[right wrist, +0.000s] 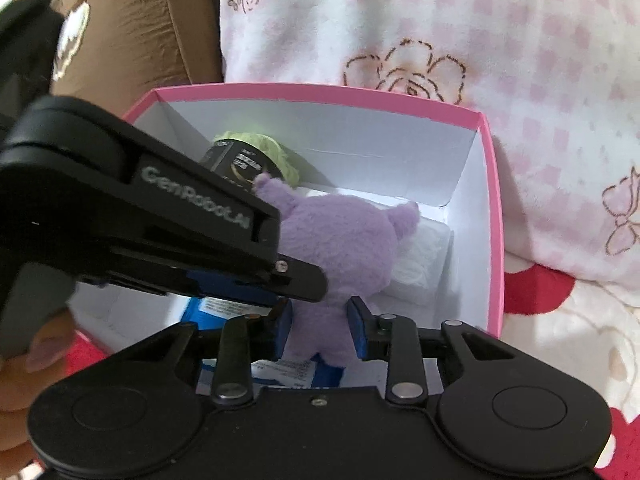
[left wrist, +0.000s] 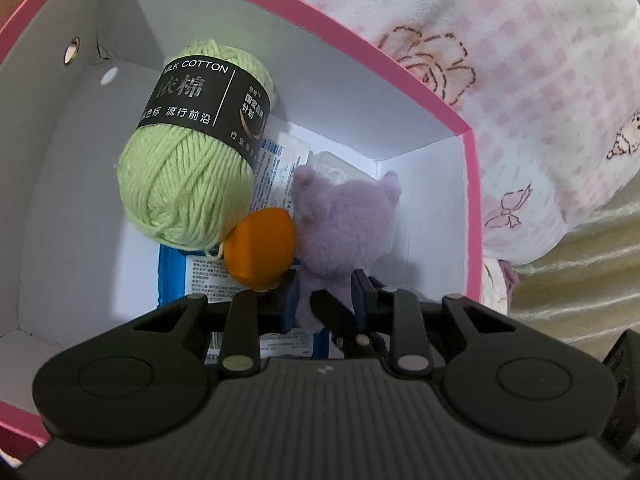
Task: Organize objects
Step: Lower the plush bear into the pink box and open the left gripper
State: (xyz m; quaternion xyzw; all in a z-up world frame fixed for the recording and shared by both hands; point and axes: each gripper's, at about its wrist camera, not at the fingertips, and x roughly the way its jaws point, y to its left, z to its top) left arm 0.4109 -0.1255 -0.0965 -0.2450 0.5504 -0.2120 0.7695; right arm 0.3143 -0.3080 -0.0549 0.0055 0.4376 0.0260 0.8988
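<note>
Both grippers are down in the same pink-rimmed box (right wrist: 494,200), white inside, which sits on a pale bedcover (right wrist: 500,40) with pink checks and outlined roses. The right gripper (right wrist: 320,328) has its blue pads pressed against the lower body of a purple plush toy (right wrist: 344,236), one pad on each side, so it is pinching the toy; the toy stands upright with its back to that camera, two small ears at the top. In the left wrist view, the left gripper (left wrist: 326,300) also has its fingers drawn in close on the bottom of the same plush toy (left wrist: 344,224), with the fuzzy fabric squeezed between the pads. Seen from the right wrist camera, the left gripper's black arm crosses in from the left and ends against the toy's side. Just beside the toy, touching its left flank, lies an orange egg-shaped object (left wrist: 260,252). Behind and above that rests a ball of light green yarn (left wrist: 184,184) with a black paper band printed MILK COTTON, leaning toward the box's back wall. Under these things lie a blue and white printed packet (left wrist: 208,276) on the floor of the box and another flat white packet (left wrist: 280,176) behind the toy. Part of a hand (right wrist: 24,360) shows at the left edge of the right wrist view.
</note>
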